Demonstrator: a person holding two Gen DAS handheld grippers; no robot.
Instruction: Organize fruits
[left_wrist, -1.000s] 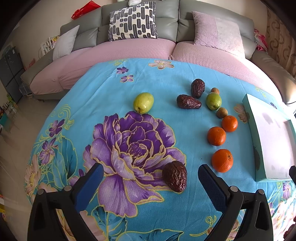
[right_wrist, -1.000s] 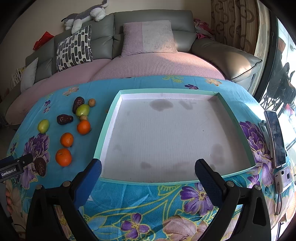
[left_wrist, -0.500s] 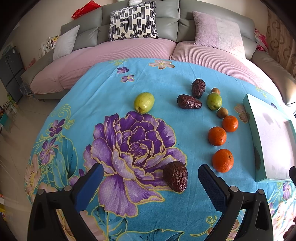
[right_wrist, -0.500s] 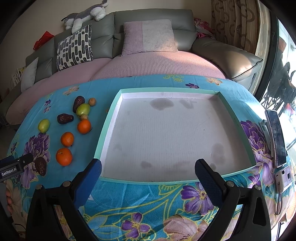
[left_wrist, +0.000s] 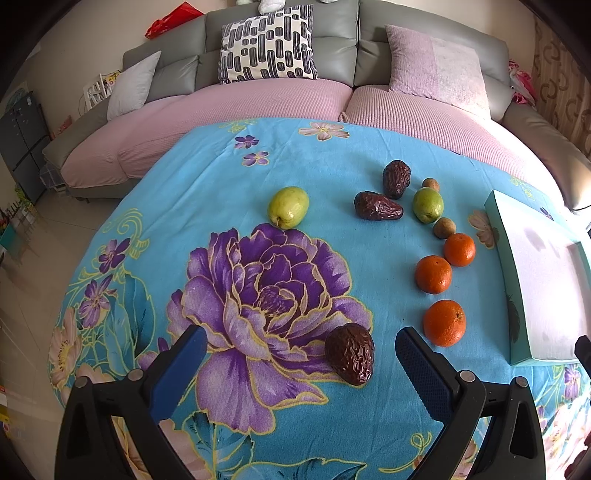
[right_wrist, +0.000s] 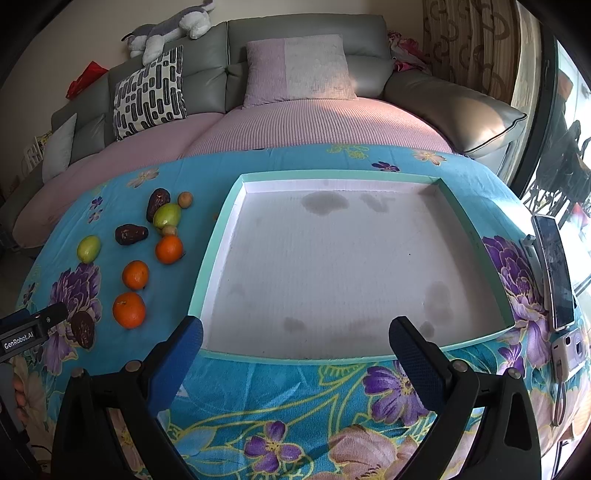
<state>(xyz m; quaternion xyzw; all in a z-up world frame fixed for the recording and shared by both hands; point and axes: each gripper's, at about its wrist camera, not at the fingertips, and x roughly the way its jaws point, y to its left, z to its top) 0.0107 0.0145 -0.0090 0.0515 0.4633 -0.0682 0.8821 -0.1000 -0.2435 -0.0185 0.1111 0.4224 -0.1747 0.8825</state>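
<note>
Fruit lies loose on a blue floral tablecloth (left_wrist: 207, 184). My left gripper (left_wrist: 300, 350) is open just above the cloth, with a wrinkled dark date (left_wrist: 350, 352) lying between its blue fingers, nearer the right one and untouched. Beyond it sit three oranges (left_wrist: 443, 322), two more dates (left_wrist: 376, 206), two green fruits (left_wrist: 288, 206) and two small brown fruits (left_wrist: 442, 227). A shallow teal-rimmed white tray (right_wrist: 218, 236) stands empty right of the fruit. My right gripper (right_wrist: 295, 341) hangs open over the tray's near rim, holding nothing.
A grey sofa with pink seat covers (left_wrist: 258, 107) and cushions curves behind the table. A phone (right_wrist: 554, 269) and a small white camera (right_wrist: 567, 350) lie at the table's right edge. The left gripper's body (right_wrist: 29, 332) shows at the right wrist view's left edge.
Almost nothing moved: the left wrist view shifted a few pixels toward the fruit. Both grippers stay open as before.
</note>
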